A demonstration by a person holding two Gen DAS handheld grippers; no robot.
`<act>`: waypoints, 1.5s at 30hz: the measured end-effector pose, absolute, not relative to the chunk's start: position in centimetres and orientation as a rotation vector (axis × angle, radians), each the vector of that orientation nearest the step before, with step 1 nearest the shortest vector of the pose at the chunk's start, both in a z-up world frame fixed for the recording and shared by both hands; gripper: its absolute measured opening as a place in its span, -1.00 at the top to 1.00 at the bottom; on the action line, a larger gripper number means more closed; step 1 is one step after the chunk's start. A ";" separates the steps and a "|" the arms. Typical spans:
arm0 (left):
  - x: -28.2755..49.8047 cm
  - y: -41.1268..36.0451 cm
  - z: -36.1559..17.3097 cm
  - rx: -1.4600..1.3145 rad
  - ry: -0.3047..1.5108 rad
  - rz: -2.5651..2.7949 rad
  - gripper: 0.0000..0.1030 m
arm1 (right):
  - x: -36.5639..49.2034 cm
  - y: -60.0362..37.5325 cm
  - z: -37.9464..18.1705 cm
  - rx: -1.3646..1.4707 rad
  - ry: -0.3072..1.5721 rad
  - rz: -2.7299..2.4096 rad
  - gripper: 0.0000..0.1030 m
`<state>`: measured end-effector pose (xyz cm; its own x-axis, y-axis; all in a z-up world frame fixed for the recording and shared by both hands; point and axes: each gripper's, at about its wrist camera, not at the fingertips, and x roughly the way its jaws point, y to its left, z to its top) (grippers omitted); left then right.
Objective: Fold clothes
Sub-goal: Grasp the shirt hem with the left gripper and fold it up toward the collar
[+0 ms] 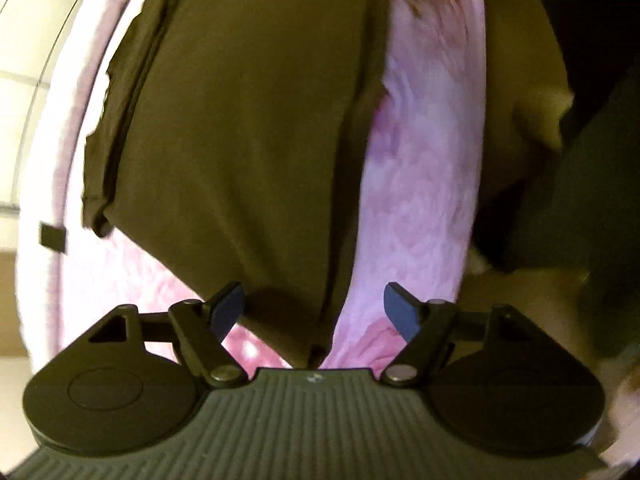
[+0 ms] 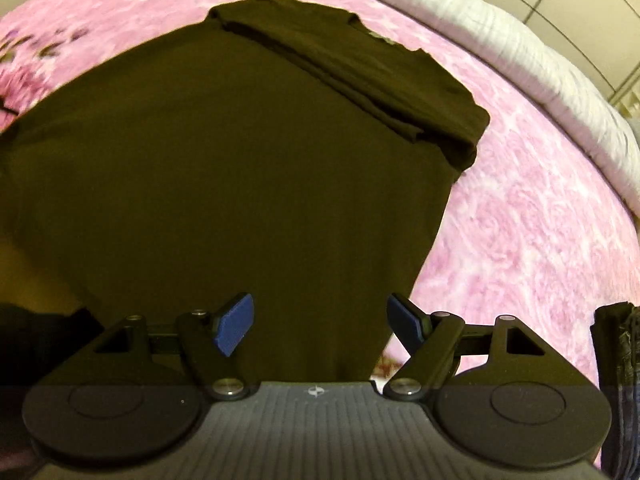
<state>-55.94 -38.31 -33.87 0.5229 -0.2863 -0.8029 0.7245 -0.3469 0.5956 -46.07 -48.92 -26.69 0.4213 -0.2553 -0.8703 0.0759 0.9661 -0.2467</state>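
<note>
A dark olive-brown garment (image 2: 224, 184) lies spread on a pink rose-patterned bedspread (image 2: 520, 216), with a folded-over sleeve (image 2: 384, 80) at its far right. In the left wrist view the same garment (image 1: 248, 152) runs lengthwise away from me, a pink strip of bedspread (image 1: 424, 200) to its right. My left gripper (image 1: 314, 310) is open, its blue pads apart over the garment's near edge. My right gripper (image 2: 320, 322) is open too, with the garment's near hem lying between and below its fingers. Neither holds cloth.
A white quilted bed edge (image 2: 520, 56) curves along the far right, with tiled wall beyond. A dark folded item (image 2: 618, 380) sits at the right edge. A dark mass (image 1: 568, 184) fills the right of the left wrist view. A small black tag (image 1: 52, 236) shows at the bed's left border.
</note>
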 end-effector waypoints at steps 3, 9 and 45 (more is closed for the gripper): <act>-54.9 -38.9 -33.5 1.586 0.455 -1.059 0.62 | -47.0 -48.2 -27.1 -0.202 1.111 -0.182 -0.48; -52.3 -39.4 -26.8 1.310 0.563 -1.084 0.95 | -47.9 -45.2 -27.5 -0.267 1.058 -0.073 -0.48; -50.7 -37.8 -17.1 1.160 0.706 -1.173 0.98 | -53.3 -45.5 -25.0 -0.732 1.113 0.087 0.97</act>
<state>-50.67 -37.77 -17.07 0.2891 -0.3267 -0.8998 0.9481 -0.0321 0.3163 -53.30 -45.47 -25.01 0.4638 -0.2871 -0.8381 -0.4140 0.7661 -0.4916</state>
